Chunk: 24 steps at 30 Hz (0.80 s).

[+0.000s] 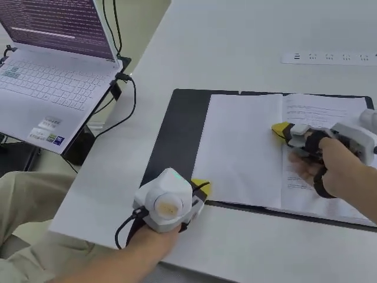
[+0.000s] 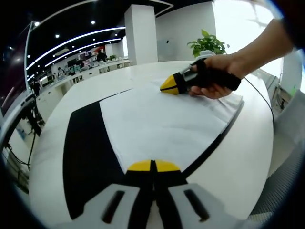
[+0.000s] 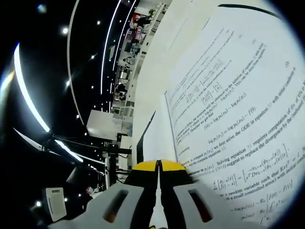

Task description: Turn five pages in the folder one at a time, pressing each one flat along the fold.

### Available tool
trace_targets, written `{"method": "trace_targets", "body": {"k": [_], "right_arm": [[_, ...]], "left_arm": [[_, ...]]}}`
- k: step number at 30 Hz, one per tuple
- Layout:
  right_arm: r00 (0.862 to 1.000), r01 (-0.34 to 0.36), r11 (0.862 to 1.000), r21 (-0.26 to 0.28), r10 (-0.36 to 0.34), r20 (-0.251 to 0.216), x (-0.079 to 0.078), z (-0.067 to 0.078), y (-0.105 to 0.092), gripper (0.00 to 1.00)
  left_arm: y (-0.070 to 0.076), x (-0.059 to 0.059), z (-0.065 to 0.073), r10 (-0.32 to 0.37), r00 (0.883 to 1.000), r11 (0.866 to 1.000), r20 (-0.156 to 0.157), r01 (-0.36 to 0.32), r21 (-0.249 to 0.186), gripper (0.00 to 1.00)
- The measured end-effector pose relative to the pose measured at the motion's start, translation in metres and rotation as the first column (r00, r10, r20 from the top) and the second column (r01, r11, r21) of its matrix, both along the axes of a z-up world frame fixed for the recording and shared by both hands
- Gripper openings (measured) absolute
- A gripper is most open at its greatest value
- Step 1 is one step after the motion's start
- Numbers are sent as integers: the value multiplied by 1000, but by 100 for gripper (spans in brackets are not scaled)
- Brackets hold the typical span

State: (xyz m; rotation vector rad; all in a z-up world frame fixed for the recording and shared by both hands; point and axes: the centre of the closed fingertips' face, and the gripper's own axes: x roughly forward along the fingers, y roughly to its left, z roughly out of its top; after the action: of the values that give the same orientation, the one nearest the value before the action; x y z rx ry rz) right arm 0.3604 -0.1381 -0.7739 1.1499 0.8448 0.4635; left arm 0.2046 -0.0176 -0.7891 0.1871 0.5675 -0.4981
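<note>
Desk (image 1: pixel 235 35), open folder (image 1: pixel 177 135), pg (image 3: pixel 228 119) reads "ODE", L tool (image 2: pixel 153 165), R tool (image 3: pixel 158 165) closed

Black folder (image 1: pixel 177 127) open flat on white table, blank page (image 1: pixel 241 147) left, printed page (image 1: pixel 321 112) right.

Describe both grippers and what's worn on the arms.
Both the left gripper and right gripper have white rounded bodies and black jaws with yellow tips. A black cable trails from the left one; a black strap wraps the right hand. No sleeves; khaki trousers.
</note>
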Motion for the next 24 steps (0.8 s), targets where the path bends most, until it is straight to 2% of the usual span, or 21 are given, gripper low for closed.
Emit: {"method": "trace_targets", "body": {"k": [4,9,14,16,24], "right_arm": [[1000,26,999,24,-26,-7,11,-1,-2,0],[995,99,994,46,-98,-23,28,0,-6,0],[987,158,984,77,-156,-26,46,2,-8,0],[981,194,976,103,-192,-37,55,2,-9,0],[973,232,966,116,-228,-43,81,-1,-8,0]], "left_arm": [[0,0,0,0,1000,1000,-1,0,-2,0],[-1,0,0,2,1000,1000,6,-2,1,0],[-2,-1,1,3,1000,1000,10,-3,-2,0],[-3,-1,1,1,1000,1000,12,-1,0,0],[-3,-1,2,2,1000,1000,19,-2,-3,0]]}}
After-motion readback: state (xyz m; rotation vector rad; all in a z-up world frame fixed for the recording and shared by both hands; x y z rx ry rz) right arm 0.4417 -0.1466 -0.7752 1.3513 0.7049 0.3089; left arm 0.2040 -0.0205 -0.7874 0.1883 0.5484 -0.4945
